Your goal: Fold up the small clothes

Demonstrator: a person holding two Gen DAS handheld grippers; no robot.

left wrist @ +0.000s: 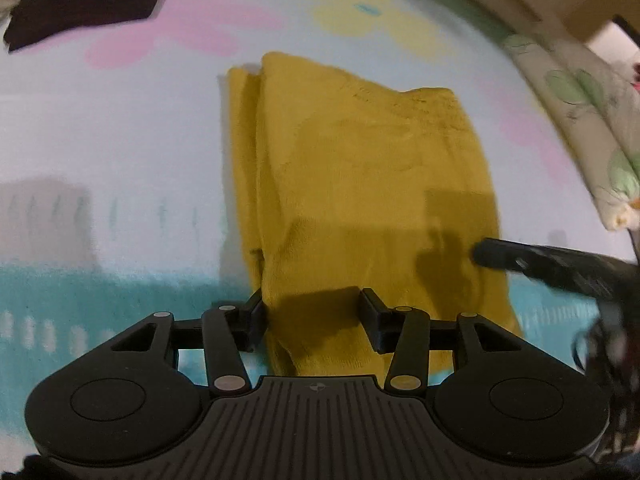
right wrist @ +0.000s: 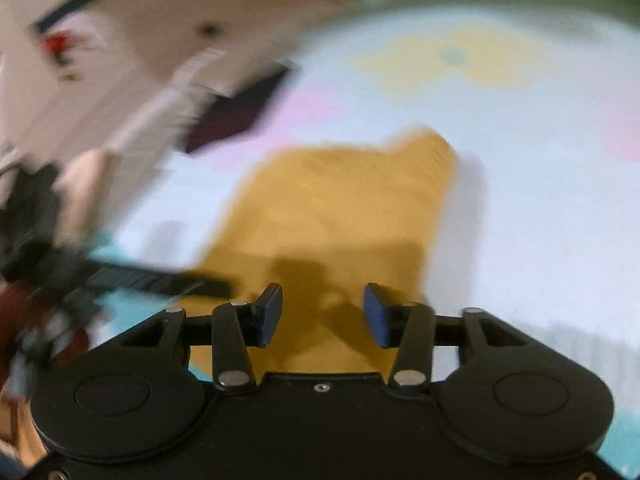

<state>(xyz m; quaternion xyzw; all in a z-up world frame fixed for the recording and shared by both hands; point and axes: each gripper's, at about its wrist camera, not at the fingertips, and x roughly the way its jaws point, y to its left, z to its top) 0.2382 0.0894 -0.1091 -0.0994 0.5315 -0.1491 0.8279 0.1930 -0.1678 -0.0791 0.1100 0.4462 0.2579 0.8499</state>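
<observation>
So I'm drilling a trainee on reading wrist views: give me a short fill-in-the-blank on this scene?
1. The garment between both grippers is ____ in colour.
2. The left gripper has its jaws ____.
3. The dark garment lies ____ from the yellow one.
4. The printed flower beyond the garment is ____.

Missing: yellow; open; apart; yellow

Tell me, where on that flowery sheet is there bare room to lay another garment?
Bare sheet lies left of the yellow garment, below the dark garment. Another patch lies beyond it, on the yellow flower. The near edge is crowded by both hand-held grippers.
</observation>
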